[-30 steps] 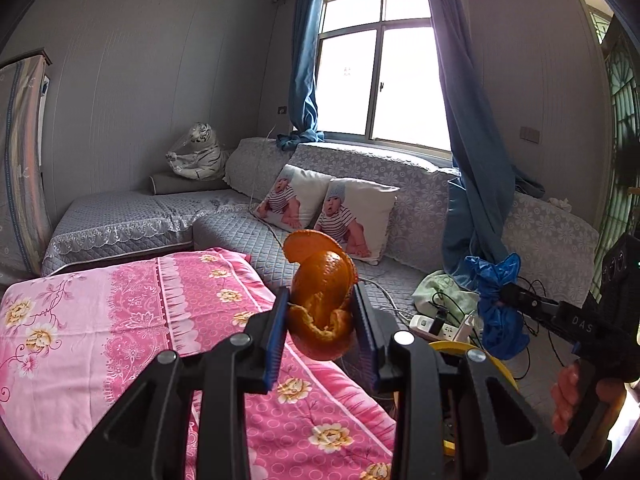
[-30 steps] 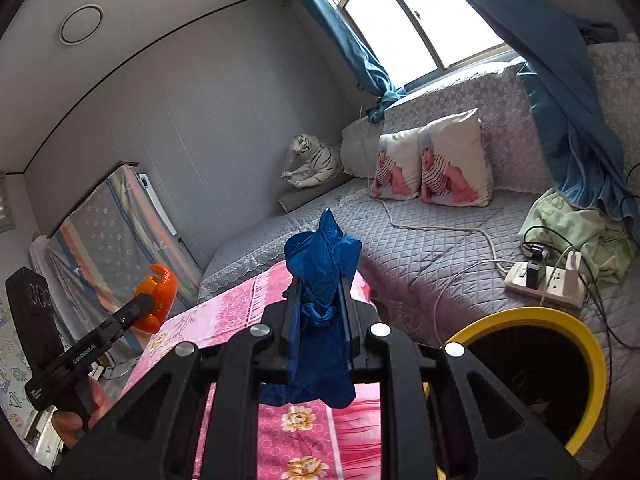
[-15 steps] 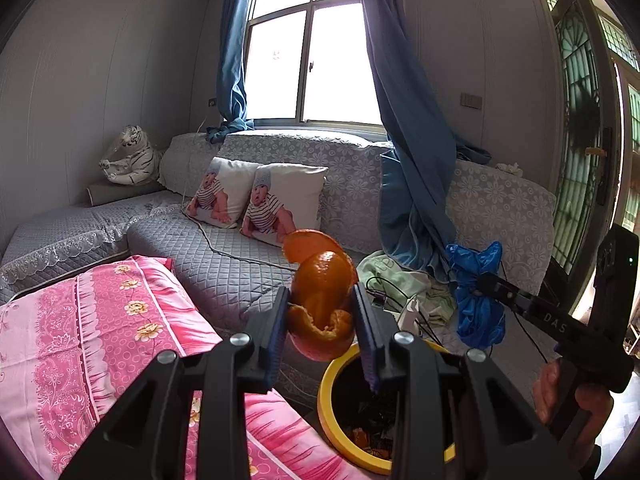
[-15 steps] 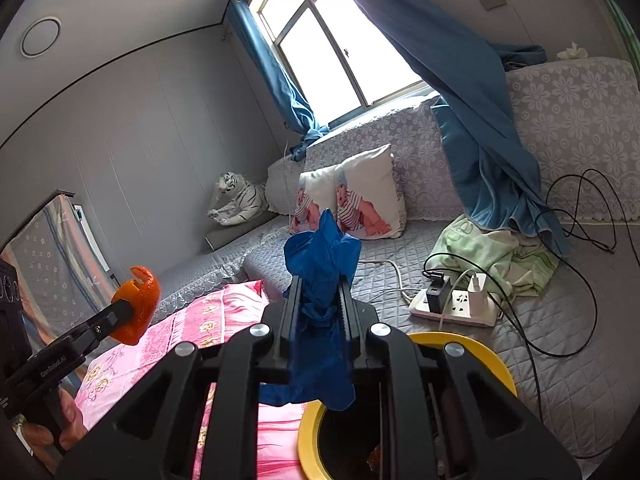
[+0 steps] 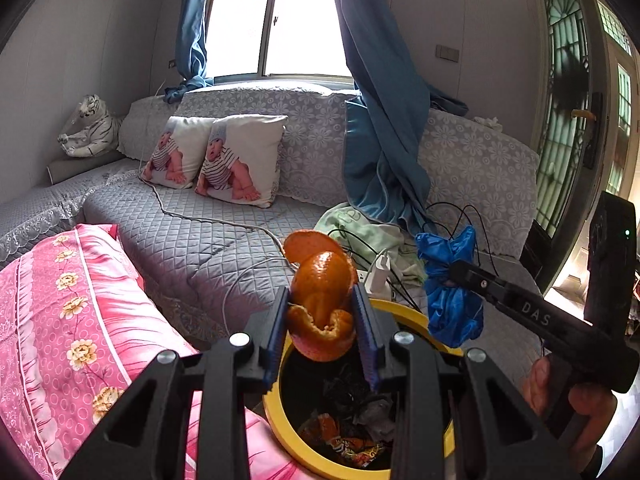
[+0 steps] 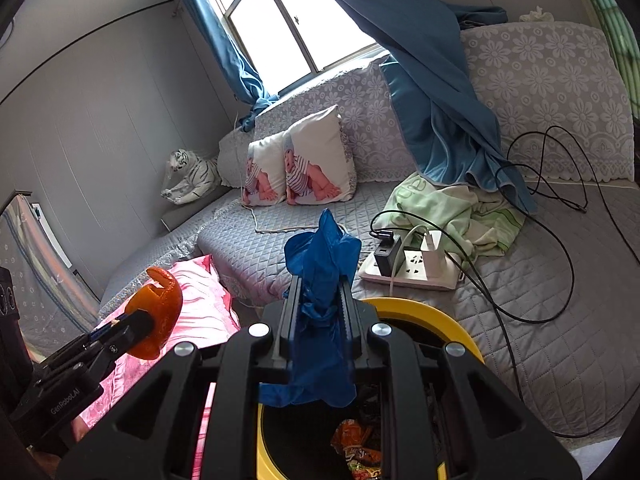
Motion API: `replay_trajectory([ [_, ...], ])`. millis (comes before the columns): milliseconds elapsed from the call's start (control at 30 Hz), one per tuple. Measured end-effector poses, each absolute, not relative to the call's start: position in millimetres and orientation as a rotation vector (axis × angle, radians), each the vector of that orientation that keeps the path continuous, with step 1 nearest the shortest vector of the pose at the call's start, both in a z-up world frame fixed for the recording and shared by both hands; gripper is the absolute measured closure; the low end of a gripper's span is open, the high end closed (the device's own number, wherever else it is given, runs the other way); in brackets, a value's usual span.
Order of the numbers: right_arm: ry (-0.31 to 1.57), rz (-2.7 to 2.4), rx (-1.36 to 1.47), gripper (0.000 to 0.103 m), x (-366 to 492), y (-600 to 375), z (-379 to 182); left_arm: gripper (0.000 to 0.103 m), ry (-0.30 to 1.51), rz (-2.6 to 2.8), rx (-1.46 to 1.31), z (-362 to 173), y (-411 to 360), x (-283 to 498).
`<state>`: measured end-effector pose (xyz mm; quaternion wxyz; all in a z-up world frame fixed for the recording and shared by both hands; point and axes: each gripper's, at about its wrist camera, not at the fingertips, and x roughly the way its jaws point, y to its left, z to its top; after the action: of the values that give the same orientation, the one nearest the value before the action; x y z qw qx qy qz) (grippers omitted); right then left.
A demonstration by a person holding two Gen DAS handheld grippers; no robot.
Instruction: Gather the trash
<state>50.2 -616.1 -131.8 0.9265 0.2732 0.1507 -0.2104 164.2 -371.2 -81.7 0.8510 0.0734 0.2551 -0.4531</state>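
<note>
The left claw [image 5: 322, 320] is clenched on a curled orange peel [image 5: 322, 300], whose loose upper flap curls toward 11 o'clock above the blue pads. A second ago this claw looked across the pink floral bedspread [image 5: 60, 300] with only a sliver of the bin showing at 4 o'clock; now the yellow-rimmed trash bin [image 5: 280, 432] fills the lower middle of the left wrist view, and the peel hangs over its near rim at 12 o'clock of the opening. Inside the bin lie dark scraps and bright snack wrappers [image 5: 352, 444].

The right claw [image 6: 322, 312] grips a crumpled blue plastic bag [image 6: 320, 280], which sticks up past the fingertips and drapes down below them. In the right wrist view the bin's yellow rim [image 6: 440, 320] has come from the 4 o'clock corner to directly under the claw, and the bag's lower end hangs over the opening. An orange wrapper [image 6: 352, 436] shows on the bin's floor.

Each claw sees the other: the right one with its bag sits at 3 o'clock in the left view, near the peel but apart from it; the left one with the peel sits at 9 o'clock in the right view.

Beyond the bin, at 12 o'clock, a grey quilted sofa [image 6: 540, 280] carries a white power strip [image 6: 412, 268], a green cloth [image 6: 448, 208] and two baby-print pillows [image 6: 300, 172]
</note>
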Motion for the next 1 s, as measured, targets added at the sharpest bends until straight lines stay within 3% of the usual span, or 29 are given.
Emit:
replay_trajectory([
  [133,0.365,-0.45,0.573,0.085,58.0,-624.9,-144.4,0.072,0.61,-0.975,0.177,-103.0,-390.0,172.1],
  [200,0.384,-0.457,0.594,0.076,60.0,-629.2,-151.1,0.067,0.648,-0.979,0.164,-110.4,-393.1,176.5],
  [367,0.384,-0.488,0.622,0.068,56.2,-639.2,-158.3,0.053,0.664,-0.947,0.116,-111.9,-383.7,184.9],
  [700,0.347,-0.468,0.589,0.068,49.4,-623.5,-133.2,0.053,0.629,-0.862,0.013,-84.1,-323.5,197.8],
  [1000,0.352,-0.293,0.467,0.068,83.5,-541.8,-99.2,0.053,0.485,-0.62,-0.037,-50.0,-200.0,186.3],
])
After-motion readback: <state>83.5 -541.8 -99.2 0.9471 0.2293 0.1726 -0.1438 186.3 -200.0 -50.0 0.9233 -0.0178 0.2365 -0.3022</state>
